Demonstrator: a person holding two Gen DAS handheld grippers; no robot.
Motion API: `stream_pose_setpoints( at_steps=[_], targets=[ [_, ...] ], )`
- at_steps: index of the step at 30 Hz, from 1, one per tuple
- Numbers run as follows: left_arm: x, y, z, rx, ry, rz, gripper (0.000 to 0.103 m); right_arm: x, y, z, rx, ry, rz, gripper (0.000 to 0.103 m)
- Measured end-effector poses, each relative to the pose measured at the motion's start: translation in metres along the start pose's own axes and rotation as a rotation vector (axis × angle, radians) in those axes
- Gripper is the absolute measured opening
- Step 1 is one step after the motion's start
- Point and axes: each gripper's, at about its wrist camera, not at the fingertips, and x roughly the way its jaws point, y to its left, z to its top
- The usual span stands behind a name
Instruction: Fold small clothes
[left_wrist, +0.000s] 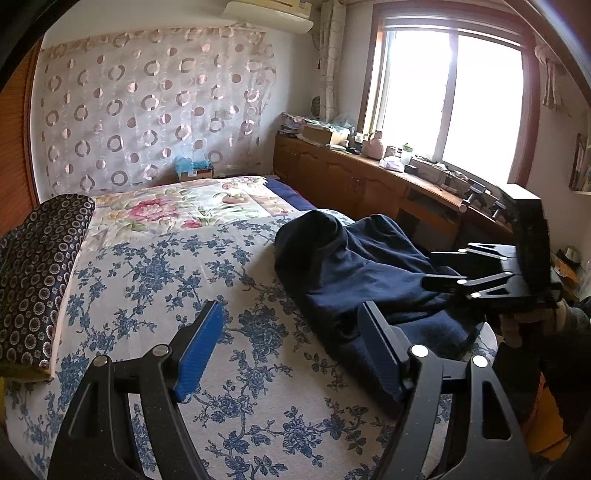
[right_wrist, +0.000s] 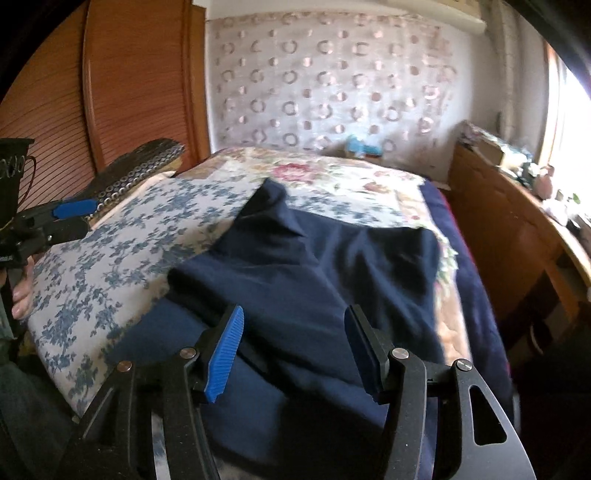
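one navy garment lies crumpled at the bed's right edge. both tongs gape, gripping nothing: left over bare sheet, right above the cloth. no writing legible.

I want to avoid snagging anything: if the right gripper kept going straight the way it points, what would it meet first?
Most likely the dark navy garment lying on the bed. The right gripper has its jaws open right above that cloth, with nothing between them; exact depth is unclear.
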Motion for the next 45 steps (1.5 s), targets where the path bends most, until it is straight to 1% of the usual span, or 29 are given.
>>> stream_pose_setpoints(
  at_steps=[7, 11, 20, 23, 28, 30, 31, 32, 34, 35, 39, 42, 45],
  targets=[
    [0.002, 0.003, -0.004, -0.010, 0.004, 0.003, 0.076, 0.040, 0.014, 0.018, -0.062, 0.058, 0.071, 0.059],
    [0.001, 0.006, -0.005, -0.015, 0.005, 0.004, 0.076, 0.055, 0.026, 0.025, -0.104, 0.094, 0.161, 0.060],
    [0.001, 0.007, -0.006, -0.020, 0.008, 0.005, 0.076, 0.090, 0.043, 0.027, -0.175, 0.188, 0.205, 0.061],
    [0.003, 0.009, -0.008, -0.022, 0.011, 0.004, 0.076, 0.101, 0.051, 0.031, -0.190, 0.198, 0.190, 0.061],
    [0.004, 0.008, -0.009, -0.021, 0.014, 0.001, 0.076, 0.103, 0.053, 0.032, -0.176, 0.193, 0.199, 0.060],
    [0.004, 0.007, -0.010, -0.022, 0.015, -0.001, 0.076, 0.102, 0.054, 0.031, -0.179, 0.188, 0.193, 0.047],
    [0.004, 0.006, -0.010, -0.021, 0.016, -0.001, 0.076, 0.102, 0.055, 0.032, -0.181, 0.183, 0.195, 0.029],
    [0.004, 0.006, -0.010, -0.021, 0.016, -0.001, 0.076, 0.099, 0.054, 0.033, -0.181, 0.177, 0.190, 0.013],
    [0.004, 0.006, -0.010, -0.022, 0.015, -0.001, 0.076, 0.090, 0.049, 0.037, -0.166, 0.148, 0.183, 0.010],
    [0.004, 0.006, -0.010, -0.022, 0.015, 0.000, 0.076, 0.084, 0.045, 0.041, -0.155, 0.120, 0.175, 0.010],
    [0.005, 0.006, -0.010, -0.022, 0.016, -0.001, 0.076, 0.054, 0.021, 0.061, -0.102, 0.009, 0.105, 0.009],
    [0.005, 0.006, -0.011, -0.024, 0.016, -0.003, 0.076, 0.037, -0.003, 0.077, -0.071, -0.042, 0.036, 0.009],
    [0.006, 0.005, -0.013, -0.022, 0.018, -0.006, 0.076, 0.031, -0.025, 0.091, -0.070, -0.073, -0.070, 0.009]
  ],
)
